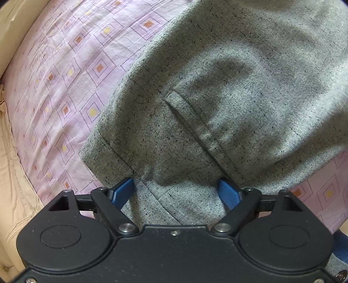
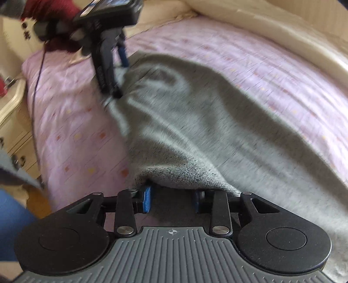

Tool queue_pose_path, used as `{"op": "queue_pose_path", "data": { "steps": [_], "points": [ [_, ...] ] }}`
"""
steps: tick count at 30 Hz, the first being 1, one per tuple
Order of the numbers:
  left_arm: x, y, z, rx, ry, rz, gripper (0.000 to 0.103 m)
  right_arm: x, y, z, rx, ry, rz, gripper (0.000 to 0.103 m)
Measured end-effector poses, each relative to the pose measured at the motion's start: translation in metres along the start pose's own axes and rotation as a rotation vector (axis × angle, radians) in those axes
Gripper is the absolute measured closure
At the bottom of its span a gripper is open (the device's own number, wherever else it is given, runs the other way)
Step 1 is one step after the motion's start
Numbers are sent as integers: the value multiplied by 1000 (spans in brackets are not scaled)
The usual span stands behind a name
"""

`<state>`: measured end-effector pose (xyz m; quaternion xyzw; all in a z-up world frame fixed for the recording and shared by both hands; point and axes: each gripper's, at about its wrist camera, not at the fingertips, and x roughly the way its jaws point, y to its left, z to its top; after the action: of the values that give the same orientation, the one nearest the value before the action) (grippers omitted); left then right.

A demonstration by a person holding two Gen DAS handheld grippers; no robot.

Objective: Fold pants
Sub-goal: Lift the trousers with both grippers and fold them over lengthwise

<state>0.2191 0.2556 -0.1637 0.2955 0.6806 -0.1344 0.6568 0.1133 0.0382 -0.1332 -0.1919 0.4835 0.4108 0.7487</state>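
Note:
Grey speckled pants (image 1: 228, 91) lie on a pink patterned bedspread (image 1: 65, 91), waistband and a welt pocket (image 1: 191, 124) towards me. My left gripper (image 1: 175, 189) points almost straight down on the waistband. Its blue pads (image 1: 121, 191) stand wide apart, with cloth lying loose between them. In the right wrist view the pants (image 2: 195, 130) rise in a ridge from the left gripper (image 2: 117, 74) to my right gripper (image 2: 174, 196). A sharp-looking fold of cloth covers the right fingertips and sits bunched between the pads, while the scene behind is blurred.
A hand in a red sleeve (image 2: 50, 10) holds the left gripper, and a cable (image 2: 37, 91) hangs from it. A cream dresser (image 2: 13, 122) stands left of the bed. Beige bedding (image 1: 15, 185) borders the bedspread, and a blue-clad leg (image 2: 10, 217) shows at lower left.

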Motion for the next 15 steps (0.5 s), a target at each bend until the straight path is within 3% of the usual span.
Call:
{"op": "queue_pose_path", "data": {
  "steps": [4,6,9,15],
  "points": [
    [5,2,-1,-1,-1,2,13,2,16,-10,-31,82,102,69],
    [0,-2,-6,8,-23,13,21,1,29,-15,-64,95,122,69],
    [-22,-12,-18,28,-74,25,39,-5,44,-21,-72,63,95,69],
    [-77,-41,-44,100,-310,-37,38,-8,43,-24,142,-49,-15,68]
  ]
}}
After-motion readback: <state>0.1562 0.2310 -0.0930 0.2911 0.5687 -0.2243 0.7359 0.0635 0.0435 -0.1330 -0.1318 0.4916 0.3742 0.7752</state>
